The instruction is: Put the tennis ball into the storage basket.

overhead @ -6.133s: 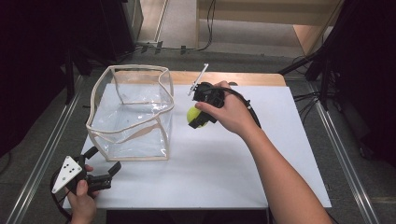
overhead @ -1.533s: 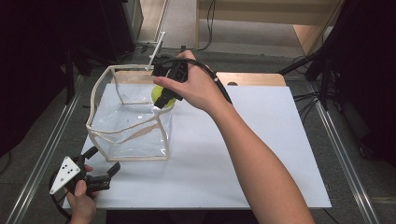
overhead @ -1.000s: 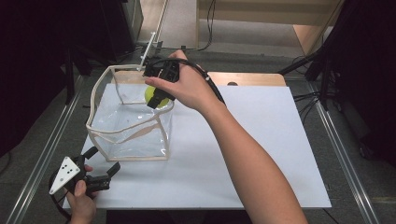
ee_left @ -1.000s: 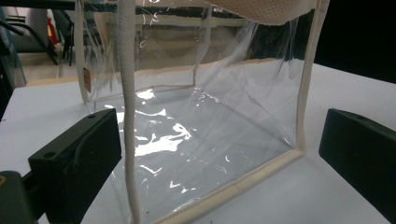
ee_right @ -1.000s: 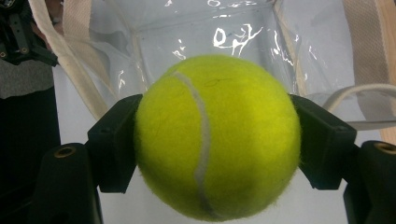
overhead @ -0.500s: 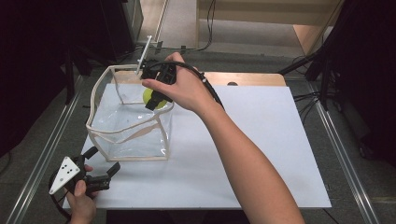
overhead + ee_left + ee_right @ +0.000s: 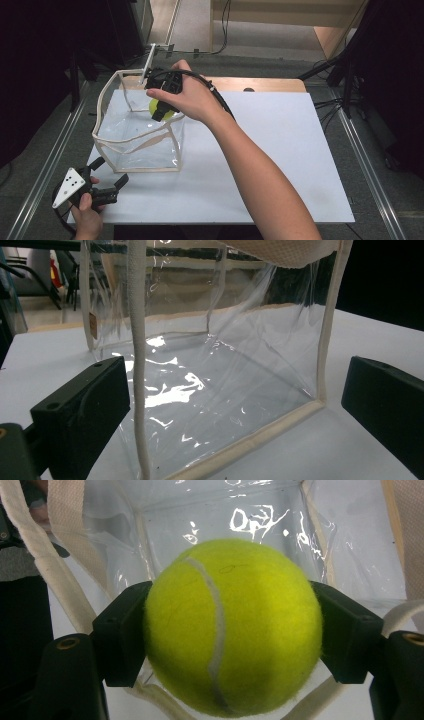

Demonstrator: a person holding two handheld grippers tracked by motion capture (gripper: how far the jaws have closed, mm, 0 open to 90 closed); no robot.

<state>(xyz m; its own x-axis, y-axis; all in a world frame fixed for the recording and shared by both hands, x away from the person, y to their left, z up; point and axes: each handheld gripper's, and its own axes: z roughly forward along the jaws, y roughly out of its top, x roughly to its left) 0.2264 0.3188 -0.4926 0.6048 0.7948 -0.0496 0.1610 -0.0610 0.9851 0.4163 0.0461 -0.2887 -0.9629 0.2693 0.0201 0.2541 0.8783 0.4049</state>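
A yellow-green tennis ball [image 7: 232, 627] sits between the two black jaws of my right gripper [image 7: 161, 107], which is shut on it. The ball [image 7: 163, 107] hangs over the open top of a clear plastic bag [image 7: 137, 137] with cream trim, near its right rim. The bag's see-through floor lies below the ball in the right gripper view. My left gripper [image 7: 107, 180] rests at the table's near left corner, open, with nothing between its jaws. In the left gripper view the bag [image 7: 210, 375] stands just ahead of those jaws.
The bag stands on a white table top [image 7: 280, 155]. A wooden strip [image 7: 260, 84] runs along the far edge. Metal rails [image 7: 372, 165] flank the table. A black cable [image 7: 220, 97] trails from the right gripper over the forearm.
The right gripper with the ball has moved left from the table's middle to above the bag, and has shifted little in the last second. The left gripper has stayed in place.
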